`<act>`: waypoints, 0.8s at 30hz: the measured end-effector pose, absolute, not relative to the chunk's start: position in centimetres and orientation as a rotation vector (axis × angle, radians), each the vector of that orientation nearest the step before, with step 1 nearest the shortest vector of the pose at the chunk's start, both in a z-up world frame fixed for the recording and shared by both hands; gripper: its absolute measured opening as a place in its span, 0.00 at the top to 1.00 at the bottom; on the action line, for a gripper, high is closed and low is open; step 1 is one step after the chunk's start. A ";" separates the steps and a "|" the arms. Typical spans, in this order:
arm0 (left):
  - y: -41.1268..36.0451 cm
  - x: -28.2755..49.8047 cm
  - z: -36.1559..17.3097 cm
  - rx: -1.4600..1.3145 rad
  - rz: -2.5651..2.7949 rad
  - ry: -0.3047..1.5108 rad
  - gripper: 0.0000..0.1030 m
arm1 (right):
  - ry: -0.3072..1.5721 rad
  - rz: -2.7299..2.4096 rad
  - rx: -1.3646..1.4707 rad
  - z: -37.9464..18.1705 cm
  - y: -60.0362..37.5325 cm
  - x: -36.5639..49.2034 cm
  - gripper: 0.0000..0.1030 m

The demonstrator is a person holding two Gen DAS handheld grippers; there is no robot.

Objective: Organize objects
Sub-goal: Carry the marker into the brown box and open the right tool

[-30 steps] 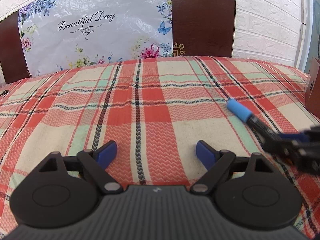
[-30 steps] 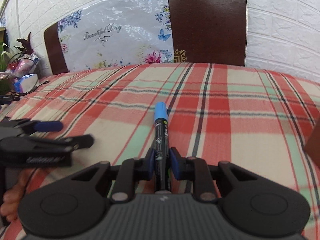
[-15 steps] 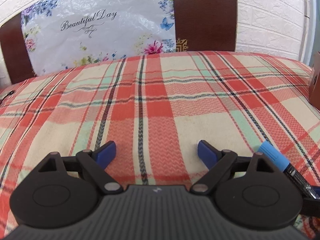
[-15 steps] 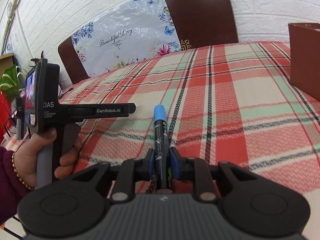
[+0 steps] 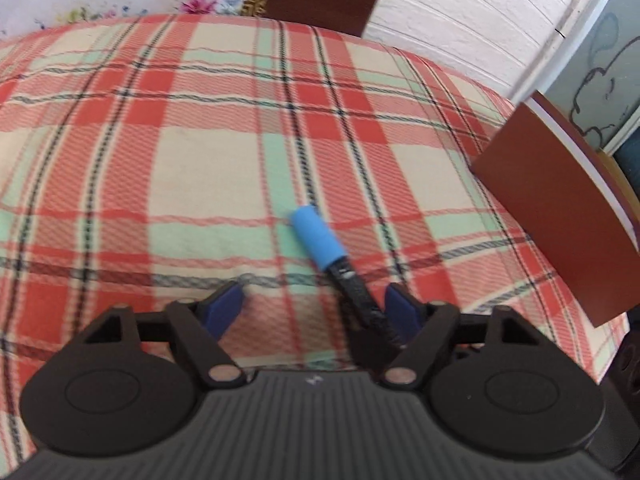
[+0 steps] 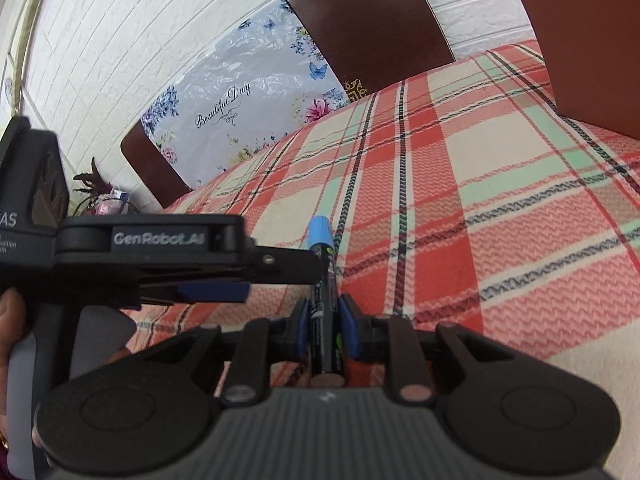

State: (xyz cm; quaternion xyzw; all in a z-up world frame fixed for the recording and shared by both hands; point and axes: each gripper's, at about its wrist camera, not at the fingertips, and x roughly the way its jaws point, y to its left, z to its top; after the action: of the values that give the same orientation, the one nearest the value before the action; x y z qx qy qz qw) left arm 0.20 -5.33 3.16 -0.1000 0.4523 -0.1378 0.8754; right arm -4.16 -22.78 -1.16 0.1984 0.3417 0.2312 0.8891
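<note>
A black marker with a blue cap (image 6: pixel 320 236) sticks forward out of my right gripper (image 6: pixel 326 316), which is shut on its barrel above the plaid bedspread (image 6: pixel 460 184). My left gripper (image 6: pixel 280 280) reaches in from the left across the marker just ahead of the right fingers. In the left wrist view the marker (image 5: pixel 318 240) runs between the jaws of the left gripper (image 5: pixel 314 306), close to the right pad (image 5: pixel 400 308). The left pad stands well clear of it. Those jaws are closing and do not press on the marker.
A brown box (image 5: pixel 560 216) stands on the bed at the right, also in the right wrist view (image 6: pixel 592 52). A dark wooden headboard (image 6: pixel 368 28) with a floral plastic bag (image 6: pixel 240 108) lies behind. A person's hand (image 6: pixel 10 320) grips the left handle.
The left gripper has swung right and tipped down until the marker lies between its jaws, which have narrowed. The right gripper has rolled and keeps its hold on the marker.
</note>
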 end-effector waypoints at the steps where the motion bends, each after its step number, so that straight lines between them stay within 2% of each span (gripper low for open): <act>1: -5.8 0.5 3.2 -0.211 -0.299 0.953 0.44 | 0.703 0.484 0.421 -1.1 -22.9 -4.3 0.83; 2: -6.2 0.7 3.2 -0.226 -0.328 0.965 0.61 | 0.694 0.487 0.430 -1.0 -23.0 -4.4 0.83; 3: -6.5 1.1 3.2 -0.256 -0.355 0.984 0.69 | 0.690 0.488 0.437 -1.0 -23.2 -4.5 0.83; 6: -7.5 1.7 3.5 -0.312 -0.404 1.003 0.78 | 0.661 0.464 0.443 -0.7 -23.8 -5.0 0.83; 11: -11.7 1.6 7.0 -0.266 -0.522 0.941 0.83 | 0.534 0.402 0.442 1.5 -26.6 -6.3 0.83; 20: -24.2 2.9 14.8 -0.072 -0.725 0.759 0.83 | 0.258 0.154 0.399 8.1 -34.6 -7.4 0.83; 24: -29.0 4.1 16.2 -0.039 -0.783 0.690 0.82 | 0.187 0.058 0.391 10.0 -38.4 -6.7 0.83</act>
State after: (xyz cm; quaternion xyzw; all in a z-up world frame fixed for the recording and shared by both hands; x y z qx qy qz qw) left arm 4.10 -29.03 16.15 -0.0187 0.3297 -0.3740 0.8666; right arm -6.70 -38.40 10.02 0.1941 0.0927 0.0289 0.9762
